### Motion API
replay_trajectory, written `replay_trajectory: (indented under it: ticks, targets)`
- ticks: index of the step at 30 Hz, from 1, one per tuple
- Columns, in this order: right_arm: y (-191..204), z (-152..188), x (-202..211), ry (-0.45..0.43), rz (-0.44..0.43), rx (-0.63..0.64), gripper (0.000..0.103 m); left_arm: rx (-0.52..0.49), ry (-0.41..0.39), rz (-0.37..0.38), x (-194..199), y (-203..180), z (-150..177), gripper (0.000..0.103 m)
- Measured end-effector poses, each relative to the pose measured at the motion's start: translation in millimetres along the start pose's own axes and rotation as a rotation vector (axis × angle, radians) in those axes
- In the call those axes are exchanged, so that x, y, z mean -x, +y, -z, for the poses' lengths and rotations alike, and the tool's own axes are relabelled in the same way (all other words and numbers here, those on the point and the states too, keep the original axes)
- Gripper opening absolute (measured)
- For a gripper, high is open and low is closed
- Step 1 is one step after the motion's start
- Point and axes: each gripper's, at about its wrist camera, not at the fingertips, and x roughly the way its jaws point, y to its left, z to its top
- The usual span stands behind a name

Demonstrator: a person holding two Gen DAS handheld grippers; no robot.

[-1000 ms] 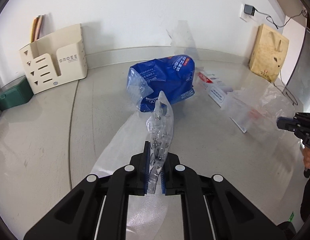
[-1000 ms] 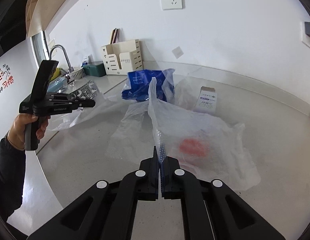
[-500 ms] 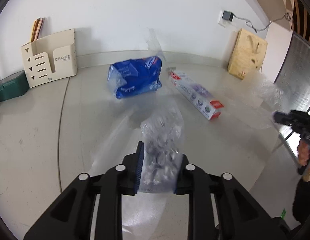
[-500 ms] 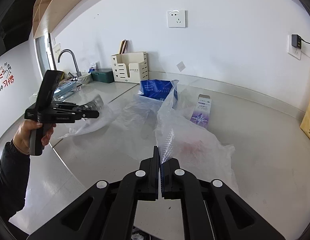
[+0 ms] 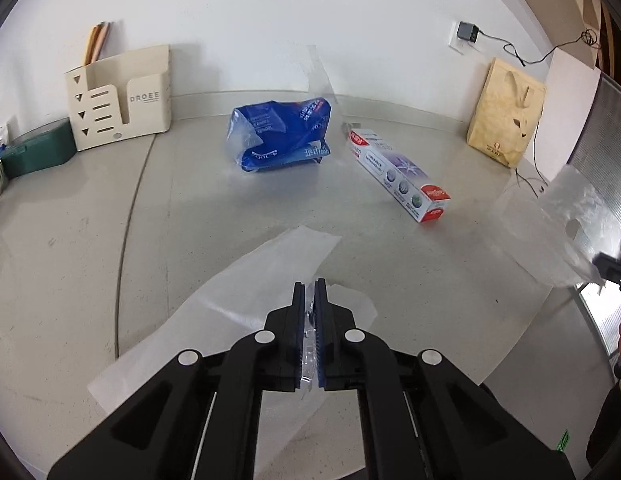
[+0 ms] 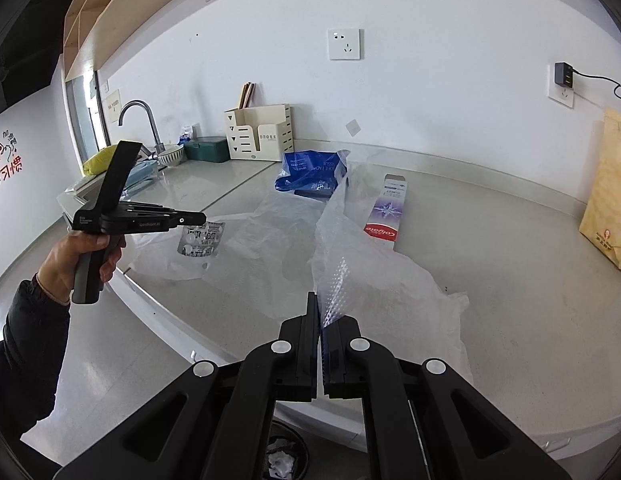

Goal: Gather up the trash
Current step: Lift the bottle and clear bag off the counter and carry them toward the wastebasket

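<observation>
While the grey countertop [image 5: 90,240] carries the blue wrapper [image 5: 280,136] and toothpaste box [image 5: 398,176] near the wall, right gripper [image 6: 319,320] is clamped on the clear plastic bag [image 6: 370,280], lifted; left gripper [image 5: 309,308] pinches a blister pack [image 6: 200,239] off the counter edge.

Bright, even light, soft shadows, mild counter [image 5: 90,208] glare, sharp focus, strong fisheye bending with dark corners.
</observation>
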Motion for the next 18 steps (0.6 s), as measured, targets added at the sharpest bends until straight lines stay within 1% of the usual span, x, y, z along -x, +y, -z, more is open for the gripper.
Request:
replay_trajectory:
  ticks: [2, 6, 9, 10, 12, 15, 18]
  targets:
    - [3, 4, 8, -0.009, 0.0, 0.0, 0.006, -0.006, -0.014, 0.018, 9, -3, 2, 0.005]
    - [10, 10, 20, -0.026, 0.004, -0.002, 0.006, -0.035, -0.067, 0.043, 38, -17, 3, 0.006]
    - [15, 16, 29, -0.033, -0.006, -0.011, 0.006, -0.044, -0.11, 0.099, 61, -26, 4, 0.006]
    - [18, 18, 32, -0.033, -0.002, -0.01, 0.006, -0.046, -0.113, 0.117, 66, -29, 5, 0.006]
    - [20, 24, 38, -0.034, -0.004, -0.011, 0.006, -0.051, -0.13, 0.127, 79, -37, 9, 0.006]
    - [30, 38, 49, -0.025, -0.019, -0.01, 0.006, -0.078, -0.138, 0.142, 97, -54, 26, 0.006]
    - [41, 51, 56, -0.017, -0.039, 0.005, 0.006, -0.129, -0.12, 0.15, 113, -76, 53, 0.006]
